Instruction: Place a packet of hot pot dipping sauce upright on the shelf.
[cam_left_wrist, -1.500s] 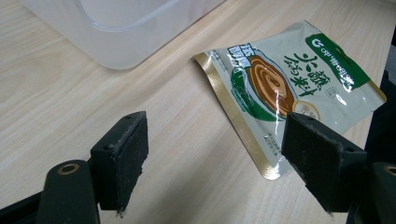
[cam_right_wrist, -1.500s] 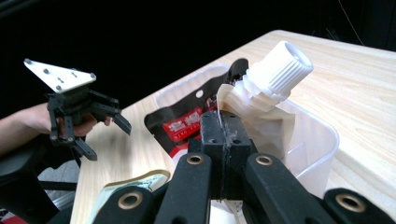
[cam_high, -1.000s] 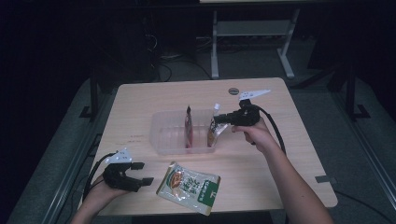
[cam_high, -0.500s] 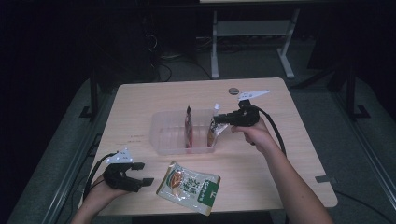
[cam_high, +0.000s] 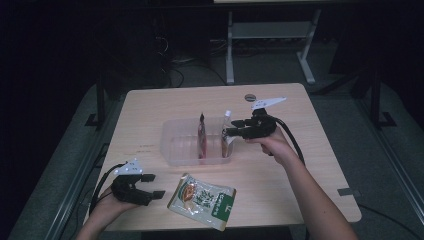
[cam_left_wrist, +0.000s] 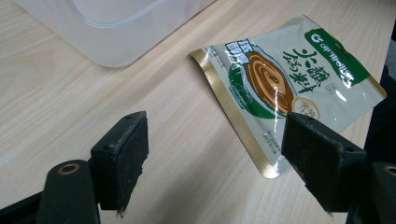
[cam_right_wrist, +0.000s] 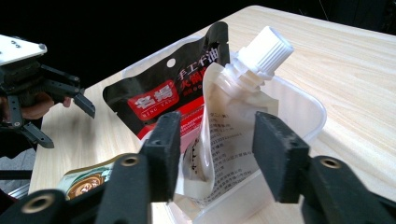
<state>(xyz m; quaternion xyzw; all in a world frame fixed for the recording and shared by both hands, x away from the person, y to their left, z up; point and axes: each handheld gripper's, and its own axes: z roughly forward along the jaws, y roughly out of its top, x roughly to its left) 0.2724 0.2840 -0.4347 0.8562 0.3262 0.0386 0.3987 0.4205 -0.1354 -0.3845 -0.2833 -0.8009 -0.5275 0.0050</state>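
The spouted pouch (cam_right_wrist: 224, 135) stands upright at the 3 o'clock end of the clear bin (cam_high: 172, 145), long axis vertical, white cap (cam_right_wrist: 266, 49) up. The right gripper (cam_right_wrist: 212, 140) has just been opening: its jaws flank the pouch, pads off it. At 9 o'clock stands a black-red pouch (cam_right_wrist: 163, 93). At 7 o'clock, the left gripper (cam_high: 152, 186) rests spread wide, holding nothing, beside the flat green packet (cam_left_wrist: 289, 79).
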